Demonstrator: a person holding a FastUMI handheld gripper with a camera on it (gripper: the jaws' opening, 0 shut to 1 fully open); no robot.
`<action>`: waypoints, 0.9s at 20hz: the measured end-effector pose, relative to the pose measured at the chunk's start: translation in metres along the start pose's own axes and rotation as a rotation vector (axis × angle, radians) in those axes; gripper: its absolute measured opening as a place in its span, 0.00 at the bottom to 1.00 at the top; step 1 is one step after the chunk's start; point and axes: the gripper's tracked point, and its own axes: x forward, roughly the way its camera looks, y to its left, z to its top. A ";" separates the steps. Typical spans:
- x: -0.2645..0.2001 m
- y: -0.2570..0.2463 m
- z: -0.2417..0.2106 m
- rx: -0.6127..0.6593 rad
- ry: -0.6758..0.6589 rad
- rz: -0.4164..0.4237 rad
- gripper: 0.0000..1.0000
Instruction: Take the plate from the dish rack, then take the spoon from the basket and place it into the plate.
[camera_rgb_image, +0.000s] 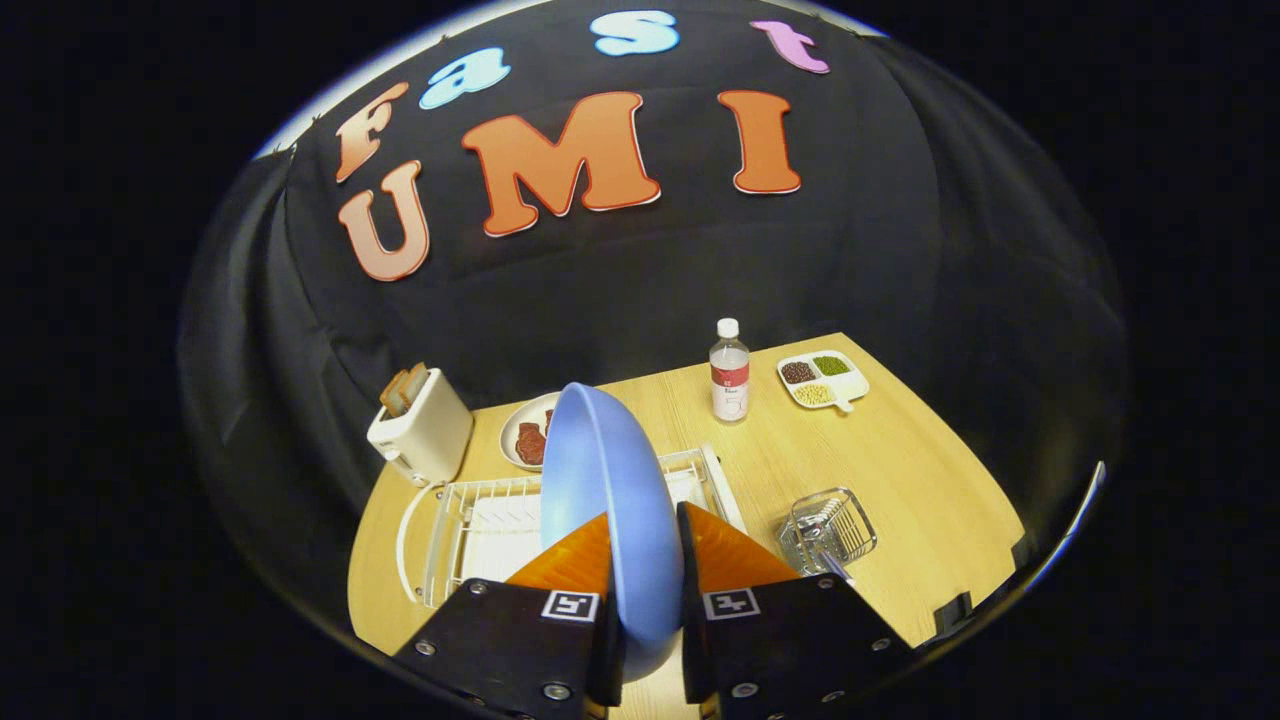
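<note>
Gripper (645, 560) fingers clamp narrowly on the blue plate (610, 500), held on edge between them, above the white rack (480, 520). Spoon (822, 550) sits in the wire basket (835, 525) just right of the fingers, on the table (900, 470).

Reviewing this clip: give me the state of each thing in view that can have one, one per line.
tongs: shut on the blue plate
blue plate: held on edge, lifted above the rack
dish rack: on the table, no dishes seen in it
wire basket: holds the spoon
bottle: upright, capped
toaster: bread in slots
</note>
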 end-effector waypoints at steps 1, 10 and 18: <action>-0.008 -0.006 -0.006 0.028 0.003 0.017 0.24; -0.058 -0.048 -0.096 0.287 0.092 0.143 0.24; -0.054 -0.049 -0.186 0.487 0.192 0.274 0.23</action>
